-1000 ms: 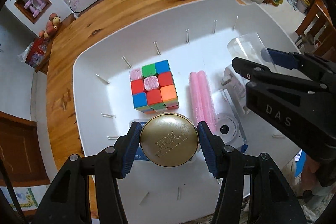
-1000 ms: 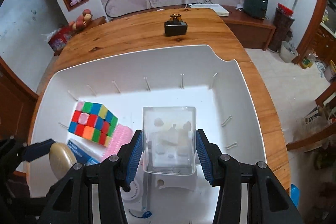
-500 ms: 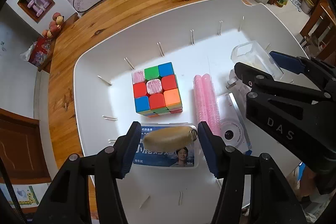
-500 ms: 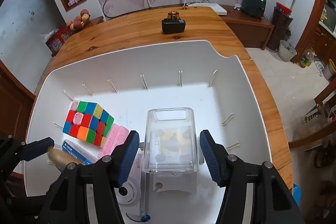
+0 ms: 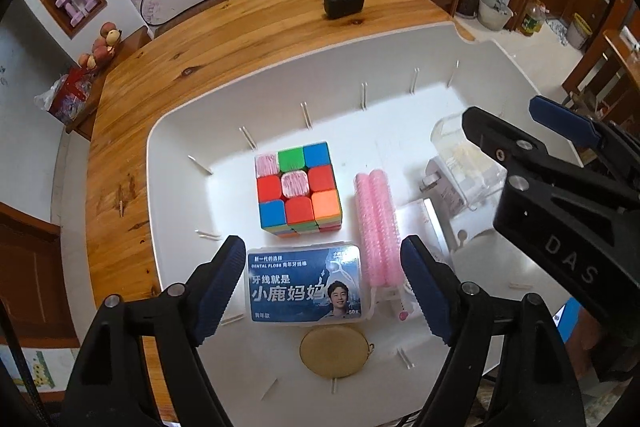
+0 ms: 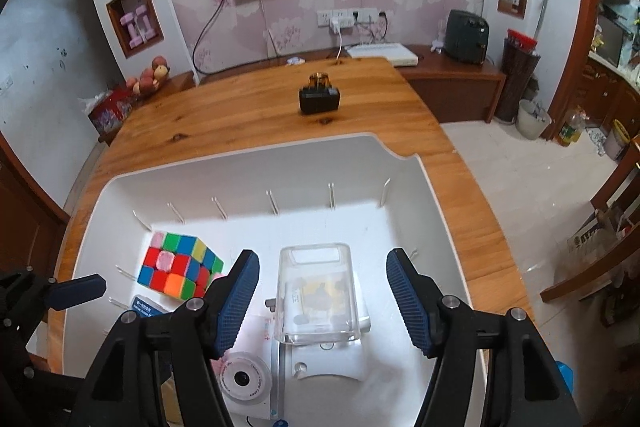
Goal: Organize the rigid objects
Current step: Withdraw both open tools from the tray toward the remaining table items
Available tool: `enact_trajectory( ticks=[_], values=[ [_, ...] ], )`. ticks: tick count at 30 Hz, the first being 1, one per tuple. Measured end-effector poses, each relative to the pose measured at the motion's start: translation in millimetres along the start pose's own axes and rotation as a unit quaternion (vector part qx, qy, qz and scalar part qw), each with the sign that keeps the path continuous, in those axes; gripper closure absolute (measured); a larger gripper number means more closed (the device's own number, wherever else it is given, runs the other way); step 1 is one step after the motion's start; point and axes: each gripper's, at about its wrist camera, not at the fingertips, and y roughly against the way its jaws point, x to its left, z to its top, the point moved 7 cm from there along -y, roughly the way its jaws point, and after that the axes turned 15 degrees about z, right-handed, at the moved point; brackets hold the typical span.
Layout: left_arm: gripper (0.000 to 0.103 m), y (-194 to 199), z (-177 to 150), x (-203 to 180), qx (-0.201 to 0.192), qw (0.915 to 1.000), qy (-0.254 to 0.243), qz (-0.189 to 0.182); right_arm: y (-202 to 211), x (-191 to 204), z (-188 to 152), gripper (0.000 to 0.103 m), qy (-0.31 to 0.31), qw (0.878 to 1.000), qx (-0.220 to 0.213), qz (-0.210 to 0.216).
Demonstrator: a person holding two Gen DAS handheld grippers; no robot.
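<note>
My left gripper [image 5: 324, 281] stands wide apart with nothing between its blue pads [image 5: 218, 285], poised above the white bin [image 5: 168, 155]. Low in the centre of the left wrist view, the gold round tin [image 5: 334, 353] lies flat on the bin floor, just below the blue dental floss box [image 5: 307, 283], which sits framed between my left pads without touching them. Above that box, mid-frame, sits the puzzle cube [image 5: 299, 189], and to its right a pink ribbed roll [image 5: 378, 227] lies lengthwise, beside both cube and box.

My right gripper [image 6: 322, 297] is likewise spread wide and holds nothing. In the lower centre of the right wrist view, the clear plastic box [image 6: 318, 293] rests between the pads, apart from both, on a white block [image 6: 328, 361]. A round white camera [image 6: 245, 379] lies at the lower left of that box. At the upper centre, on the wooden table [image 6: 240, 115] beyond the bin, stands a small black-and-gold bottle [image 6: 319, 99].
</note>
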Motion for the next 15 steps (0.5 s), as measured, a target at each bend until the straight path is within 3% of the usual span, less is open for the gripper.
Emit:
enact_trajectory(
  ticks=[7,15],
  values=[
    [0.02,12.0,17.4,20.1,-0.021,0.9993,0.026,0.014,11.2,0.4,14.3,0.036,0.004,1.0,-0.026,0.001],
    [0.02,32.3,62.9,52.0,-0.055,0.9964,0.057,0.03,22.8,-6.9,39.3,0.036,-0.007,0.999,-0.05,0.015]
  ],
)
